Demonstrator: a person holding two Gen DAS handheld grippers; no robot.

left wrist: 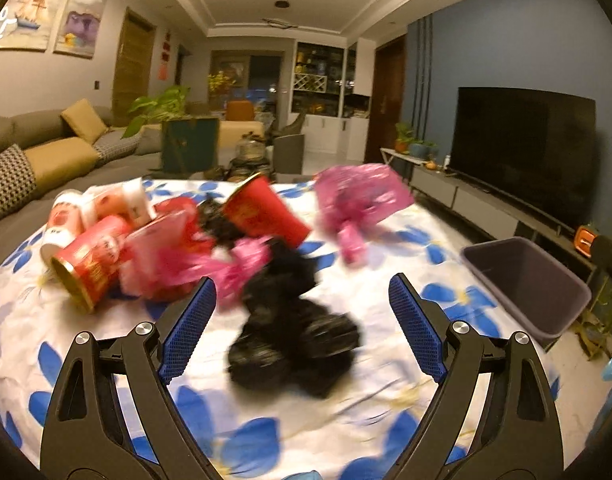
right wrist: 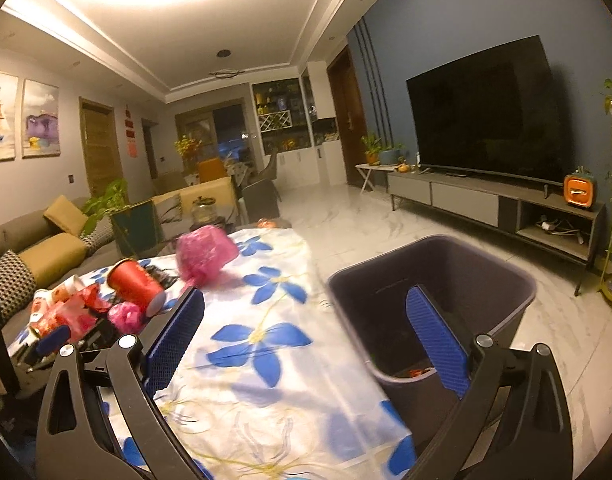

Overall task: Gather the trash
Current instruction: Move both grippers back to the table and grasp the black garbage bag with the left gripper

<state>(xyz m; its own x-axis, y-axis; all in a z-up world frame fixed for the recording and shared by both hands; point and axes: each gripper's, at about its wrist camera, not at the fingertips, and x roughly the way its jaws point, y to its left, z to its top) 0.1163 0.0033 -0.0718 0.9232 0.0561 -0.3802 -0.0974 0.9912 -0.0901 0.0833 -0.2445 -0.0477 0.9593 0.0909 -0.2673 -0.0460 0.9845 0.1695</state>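
My left tongs (left wrist: 302, 300) released above black bag (left wrist: 294, 344), red cups (left wrist: 262, 210) beyond, right tongs (right wrist: 306, 320) released beside bin (right wrist: 433, 276), counter (right wrist: 266, 392) below.

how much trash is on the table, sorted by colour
Blurred, so roughly:
Black: 1 crumpled bag
Pink: 3, a big wad, a small wrapper, a crumpled piece
Red: 2, a cup and a can
White and red: 3 small containers, count unsure
Total: about 9, none yet visibly taken; the bin stands beside the table.
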